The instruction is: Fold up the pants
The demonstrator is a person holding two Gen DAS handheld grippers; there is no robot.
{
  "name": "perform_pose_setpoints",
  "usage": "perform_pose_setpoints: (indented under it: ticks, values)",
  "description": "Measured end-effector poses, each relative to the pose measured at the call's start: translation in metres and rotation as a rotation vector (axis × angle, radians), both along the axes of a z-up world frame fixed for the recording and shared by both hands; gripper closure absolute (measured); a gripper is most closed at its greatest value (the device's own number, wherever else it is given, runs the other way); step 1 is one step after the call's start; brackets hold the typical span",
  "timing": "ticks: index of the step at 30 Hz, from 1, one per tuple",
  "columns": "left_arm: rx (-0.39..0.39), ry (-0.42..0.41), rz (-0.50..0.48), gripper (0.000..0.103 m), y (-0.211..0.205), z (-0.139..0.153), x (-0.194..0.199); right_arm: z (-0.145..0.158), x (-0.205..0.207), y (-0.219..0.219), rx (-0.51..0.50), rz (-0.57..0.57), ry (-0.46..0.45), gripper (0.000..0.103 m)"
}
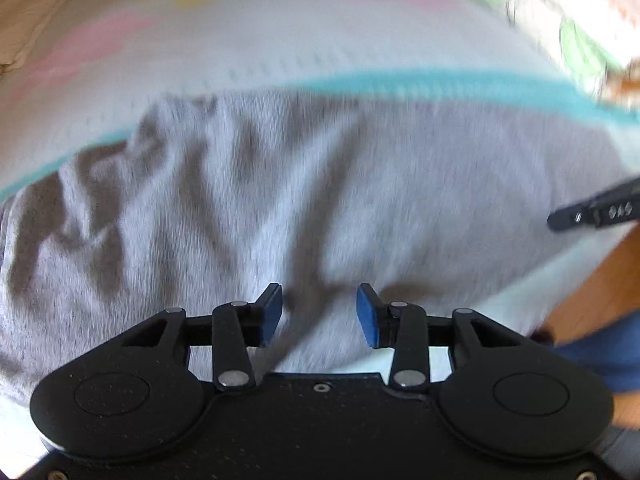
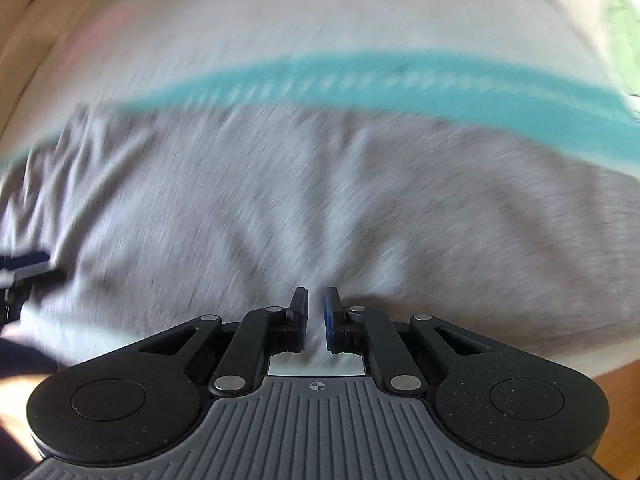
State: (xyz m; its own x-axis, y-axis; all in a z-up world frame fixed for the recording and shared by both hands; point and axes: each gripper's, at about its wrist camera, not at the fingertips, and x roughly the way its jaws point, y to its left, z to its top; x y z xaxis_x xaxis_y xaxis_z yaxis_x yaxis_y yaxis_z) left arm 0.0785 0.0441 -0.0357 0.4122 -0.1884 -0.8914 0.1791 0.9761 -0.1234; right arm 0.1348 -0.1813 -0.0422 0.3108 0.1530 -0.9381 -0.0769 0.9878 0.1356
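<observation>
Grey pants (image 1: 280, 208) lie spread and wrinkled on a white mat with a teal stripe (image 1: 400, 84). My left gripper (image 1: 319, 314) is open just above the near edge of the fabric, with nothing between its blue pads. In the right wrist view the same pants (image 2: 300, 200) fill the middle. My right gripper (image 2: 317, 318) has its jaws nearly closed with a narrow gap, right at the near edge of the cloth; I cannot tell if fabric is pinched. Both views are motion-blurred. The right gripper's tip also shows in the left wrist view (image 1: 592, 210).
The mat (image 2: 320, 16) has pink, yellow and green patches further back. Beige cloth (image 1: 28, 12) lies at the far left. Wooden floor (image 2: 616, 400) shows at the near right edge of the mat. The left gripper's tip (image 2: 24, 264) shows at the left.
</observation>
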Motion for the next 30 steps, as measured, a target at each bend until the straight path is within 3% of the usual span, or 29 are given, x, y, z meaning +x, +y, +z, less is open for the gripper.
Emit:
perform_pose_setpoints:
  ticks: [4,7,11,14,17,19,21,25,30]
  values:
    - [-0.059,-0.026,0.014,0.049,-0.006,0.001,0.014,0.007,0.012,-0.017,0.073,-0.128,-0.082,0.094]
    - [-0.092,0.113,-0.053,0.048,-0.025,-0.027,0.021,0.009,0.021,-0.014,0.087,-0.145,-0.132,0.094]
    - [0.027,0.018,-0.217,0.041,-0.062,-0.025,-0.010,0.001,0.041,-0.006,0.124,-0.130,-0.167,0.094]
    - [0.027,0.007,-0.252,0.041,-0.067,-0.027,-0.021,-0.006,0.055,-0.004,0.128,-0.129,-0.152,0.094]
    - [0.020,0.000,-0.263,0.042,-0.067,-0.025,-0.022,-0.020,0.065,-0.012,0.039,-0.155,-0.114,0.094]
    - [-0.011,0.010,-0.246,0.042,-0.062,-0.024,-0.016,-0.028,0.066,-0.027,-0.028,-0.199,-0.084,0.095]
    - [-0.029,0.007,-0.236,0.042,-0.060,-0.016,-0.012,-0.027,0.062,-0.050,0.003,-0.260,-0.076,0.095]
    - [-0.054,-0.046,-0.229,0.042,-0.063,0.000,-0.004,-0.017,0.049,-0.101,-0.064,-0.421,-0.057,0.095]
    - [-0.058,-0.088,-0.197,0.042,-0.067,0.003,0.014,0.012,0.015,-0.163,0.058,-0.634,-0.164,0.094]
